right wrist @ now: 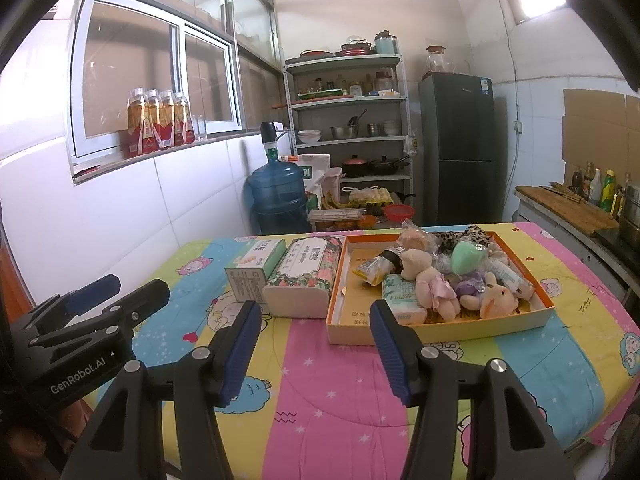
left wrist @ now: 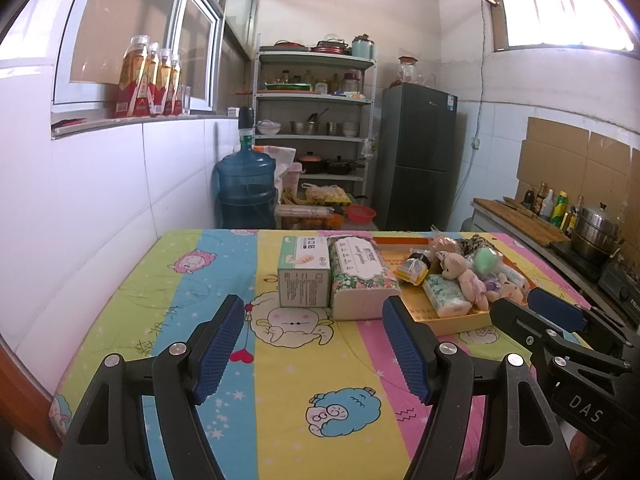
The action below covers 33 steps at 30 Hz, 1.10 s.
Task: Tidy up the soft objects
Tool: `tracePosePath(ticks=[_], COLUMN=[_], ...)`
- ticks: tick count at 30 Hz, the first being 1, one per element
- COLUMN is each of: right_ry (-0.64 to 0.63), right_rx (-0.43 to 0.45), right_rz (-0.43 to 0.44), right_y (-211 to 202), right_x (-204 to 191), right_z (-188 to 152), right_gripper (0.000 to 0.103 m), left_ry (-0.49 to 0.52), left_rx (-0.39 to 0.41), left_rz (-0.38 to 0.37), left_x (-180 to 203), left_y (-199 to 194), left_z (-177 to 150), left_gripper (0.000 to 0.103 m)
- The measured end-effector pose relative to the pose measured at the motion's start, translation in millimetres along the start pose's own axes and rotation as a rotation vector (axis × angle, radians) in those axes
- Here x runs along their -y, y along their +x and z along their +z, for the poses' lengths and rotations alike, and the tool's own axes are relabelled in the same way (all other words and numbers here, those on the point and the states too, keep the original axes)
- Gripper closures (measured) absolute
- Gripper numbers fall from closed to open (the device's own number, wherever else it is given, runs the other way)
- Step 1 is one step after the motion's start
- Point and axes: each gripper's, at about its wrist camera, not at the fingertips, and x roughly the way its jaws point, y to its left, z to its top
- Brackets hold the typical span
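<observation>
Plush toys [right wrist: 434,286] lie heaped in an orange-rimmed box [right wrist: 440,330] beside a "Flower" tissue pack [right wrist: 402,296]. Left gripper [left wrist: 314,350], marked "GenRobot.AI", and right gripper [right wrist: 314,346], marked "DAS", hover with jaws apart, empty.

plush toys [right wrist: 436,284] | pink, beige, heaped in orange tray [right wrist: 440,330] | floral tissue pack [right wrist: 304,280] left, touching tray
</observation>
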Motion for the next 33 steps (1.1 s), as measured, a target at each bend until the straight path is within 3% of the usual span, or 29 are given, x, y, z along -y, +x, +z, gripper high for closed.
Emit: tracePosePath(ticks=[33], right_ry=[0.001], right_rx=[-0.001], right_rz=[0.001], right_y=[0.3], right_x=[-1.6], right_z=[-0.2], right_gripper=[0.047], left_ry=[-0.001], left_rx=[0.000], left_rz=[0.002], left_x=[-0.3], left_y=[1.5], left_z=[-2.9], left_gripper=[0.030])
